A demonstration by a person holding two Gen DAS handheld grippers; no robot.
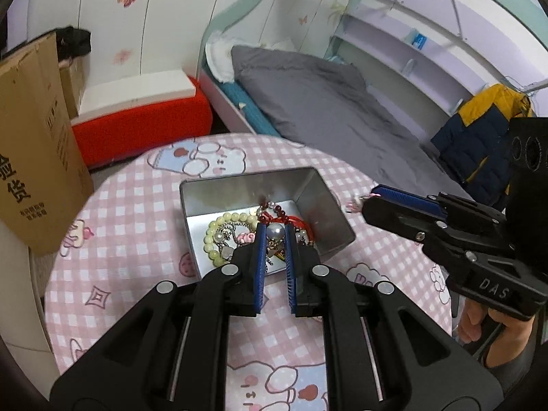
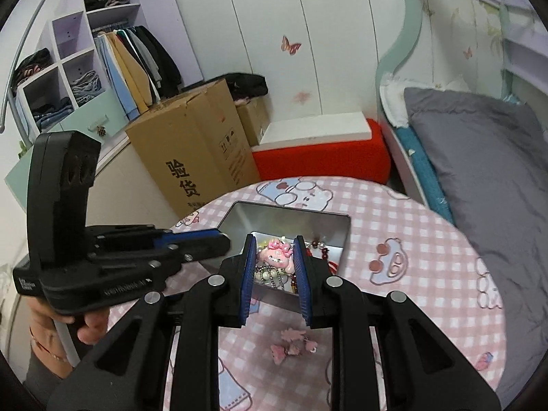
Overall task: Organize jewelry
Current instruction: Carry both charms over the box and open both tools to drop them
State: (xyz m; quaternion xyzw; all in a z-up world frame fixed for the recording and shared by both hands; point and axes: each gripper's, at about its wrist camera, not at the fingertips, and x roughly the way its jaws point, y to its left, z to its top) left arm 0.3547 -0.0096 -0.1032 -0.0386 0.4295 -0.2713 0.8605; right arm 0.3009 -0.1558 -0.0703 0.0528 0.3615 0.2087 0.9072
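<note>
A silver metal tin (image 1: 322, 202) stands on the round table and holds a heap of jewelry: a pale green bead bracelet (image 1: 219, 226), a dark red bead string (image 1: 274, 210), chains and a pink charm. My left gripper (image 1: 275, 231) hangs just over the tin, jaws narrowly apart around a large pearl (image 1: 275, 230); I cannot tell if they touch it. My right gripper (image 2: 274, 243) is open above the tin (image 2: 260, 215), jaws framing a pink bow charm (image 2: 275, 255) lying in the heap. Small pink pieces (image 2: 291, 344) lie on the cloth below it.
The table has a pink checked cloth (image 1: 130, 205) with cartoon prints. A cardboard box (image 2: 191, 150) and a red-and-white stool (image 2: 322, 154) stand beyond the table. A bed with a grey quilt (image 1: 328, 109) is to the right.
</note>
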